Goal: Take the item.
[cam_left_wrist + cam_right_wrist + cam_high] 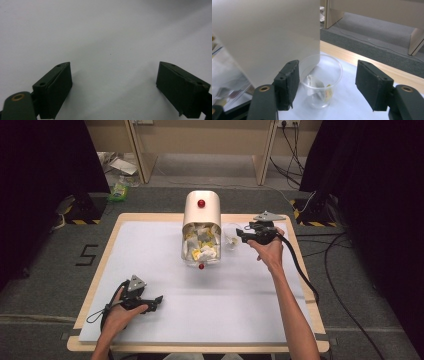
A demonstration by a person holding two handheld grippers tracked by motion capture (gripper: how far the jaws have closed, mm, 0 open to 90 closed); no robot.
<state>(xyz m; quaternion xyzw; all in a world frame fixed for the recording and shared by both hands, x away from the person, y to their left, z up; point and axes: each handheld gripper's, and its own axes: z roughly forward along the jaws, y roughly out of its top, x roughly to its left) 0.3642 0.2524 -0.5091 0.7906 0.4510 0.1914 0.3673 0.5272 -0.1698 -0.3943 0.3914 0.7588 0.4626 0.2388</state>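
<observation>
Right tool (243, 234) sits at the far right of the bench (95, 275), pointing left toward a clear cup (230, 237). In the right gripper view the cup (322, 80) stands upright on the white mat (352, 100), just ahead of the tool (327, 86) and lined up with the gap between the jaws. The jaws stand apart, wider than the cup, and neither pad touches its wall. A tea bag (317, 86) lies inside the cup, leaning against the wall, with a yellow tag beside it.

The cup stands just right of a cream dispenser (201, 222) and close against it. The dispenser lies lengthwise down the middle of the mat, a red knob (201, 203) on top, its clear front end filled with white and yellow packets (202, 245). In the right gripper view the dispenser's cream side (267, 37) rises directly behind the cup; whether the two touch I cannot tell.

Left tool (156, 300) rests low at the near left of the mat (225, 300), held in the left hand (117, 315), well apart from cup and dispenser. In the left gripper view the jaws stand wide apart over bare white mat (110, 50), nothing between them (113, 90).

Right hand (270, 251) grips the right tool from the near side, forearm running back toward the bench's near edge; the cable trails off to the right.
</observation>
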